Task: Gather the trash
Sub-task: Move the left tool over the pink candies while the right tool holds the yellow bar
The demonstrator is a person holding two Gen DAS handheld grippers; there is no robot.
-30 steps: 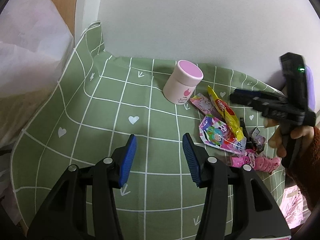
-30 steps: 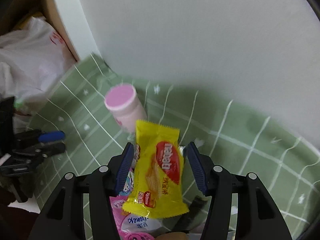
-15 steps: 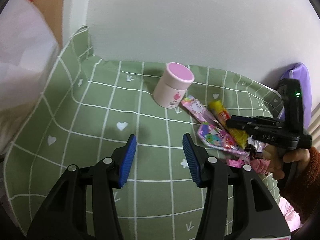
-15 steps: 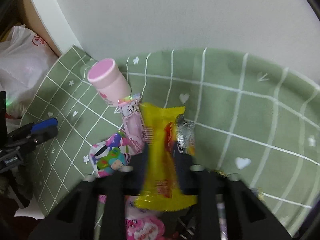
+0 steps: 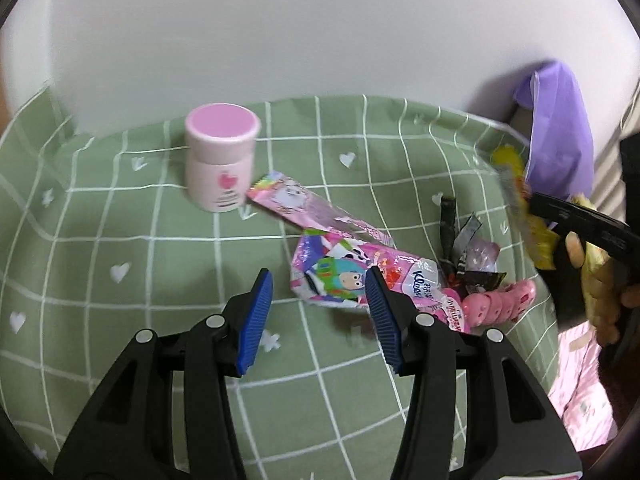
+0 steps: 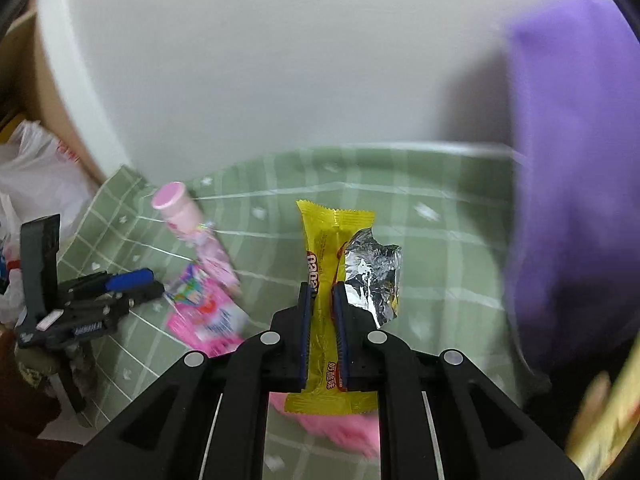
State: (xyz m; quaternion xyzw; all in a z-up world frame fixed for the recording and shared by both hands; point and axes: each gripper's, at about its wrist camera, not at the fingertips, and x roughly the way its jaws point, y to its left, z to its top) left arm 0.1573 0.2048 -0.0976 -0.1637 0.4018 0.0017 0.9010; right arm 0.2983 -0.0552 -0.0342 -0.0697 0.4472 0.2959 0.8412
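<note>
Left gripper (image 5: 318,316): jaws about half open, nothing between them, poised over the green checked cloth on the bench (image 5: 120,220) beside the litter.

Pink-lidded jar (image 5: 221,156) upright toward the back edge, left of the pile; looks rigid, likely not trash.

Pile toward the right edge: long pink wrapper (image 5: 304,208), cartoon tissue packet (image 5: 344,280), dark foil scraps (image 5: 464,248), pink bumpy piece (image 5: 500,300). All judged light, thin, crinkly and slippery; best pinched at a free edge or sealed end. They overlap, so one may drag another.

Right gripper (image 6: 322,300): jaws have just been closing and are clamped on the yellow snack wrapper (image 6: 320,248), held clear above the cloth, torn silver foil showing.

Purple bag (image 6: 568,160) at the right edge, probably the bin.
</note>
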